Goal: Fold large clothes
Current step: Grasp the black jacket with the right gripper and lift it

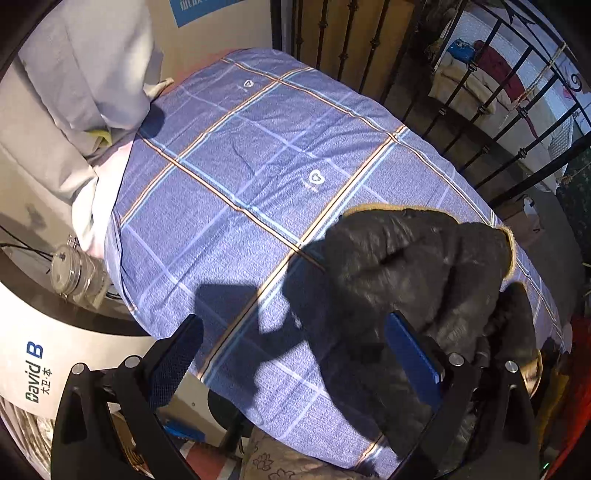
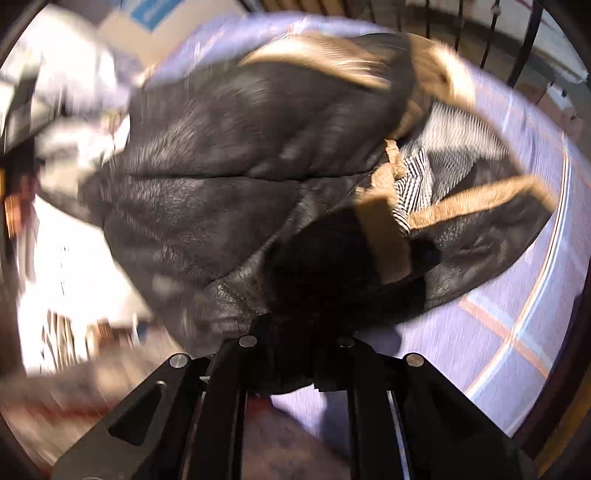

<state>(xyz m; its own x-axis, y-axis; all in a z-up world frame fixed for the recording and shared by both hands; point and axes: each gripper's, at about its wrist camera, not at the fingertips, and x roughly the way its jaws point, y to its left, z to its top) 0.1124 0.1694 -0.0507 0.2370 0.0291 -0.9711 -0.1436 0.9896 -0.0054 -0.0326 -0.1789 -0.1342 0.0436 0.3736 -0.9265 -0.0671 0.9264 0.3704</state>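
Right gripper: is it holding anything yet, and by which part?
Yes. The right gripper is shut on the black coat, pinching a dark fold at its near edge. The left gripper is open, holding nothing.

Readable on a white curved panel (image 1: 44,343) beside the bed's near-left corner: "David B" in teal and blue, with small Chinese characters below. Printed on the blue checked sheet (image 1: 229,147): two small white heart-shaped logos (image 1: 316,177), wording beneath illegible. Blue sign (image 1: 195,9) on wall: characters unreadable.
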